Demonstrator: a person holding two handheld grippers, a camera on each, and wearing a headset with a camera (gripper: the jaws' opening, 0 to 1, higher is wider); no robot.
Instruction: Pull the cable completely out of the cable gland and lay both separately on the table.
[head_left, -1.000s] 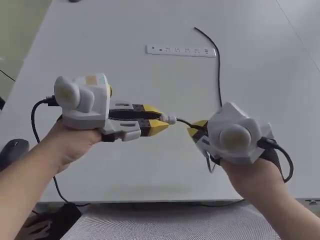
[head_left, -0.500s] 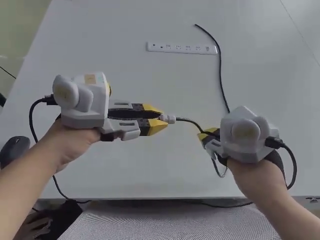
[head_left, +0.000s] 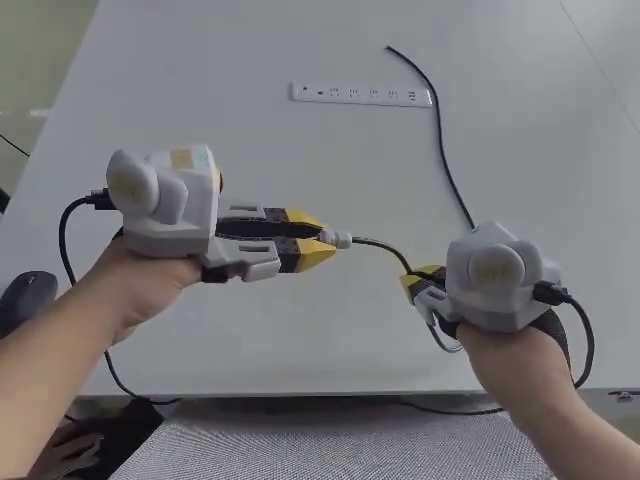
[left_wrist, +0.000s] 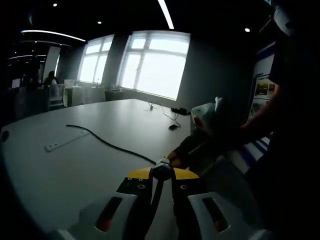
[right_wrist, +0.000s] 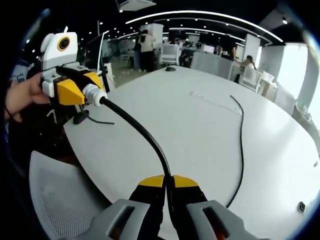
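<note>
My left claw (head_left: 325, 247) is clamped on the white plastic cable gland (head_left: 338, 239). Its two yellow-tipped jaws are closed on the gland body, and the gland's nose projects past the tips toward my right. The thin black cable (head_left: 385, 250) enters that nose, so the cable is not yet out of the gland.

From the gland the cable sags in a short arc to my right claw (head_left: 415, 283). That claw's yellow-tipped jaws are closed on the cable, which in the right gripper view lies in the narrow slit between them.

Both claws are held in the air above the near edge of the pale grey worktop (head_left: 250, 120), with the left claw toward the left and the right claw toward the right. They stand apart, joined only by the arc of cable.

Beyond my right claw, the rest of the cable lies on the worktop and runs toward the far edge. It passes just beside the right end of the long white power strip (head_left: 362, 96), which lies flat there.
</note>
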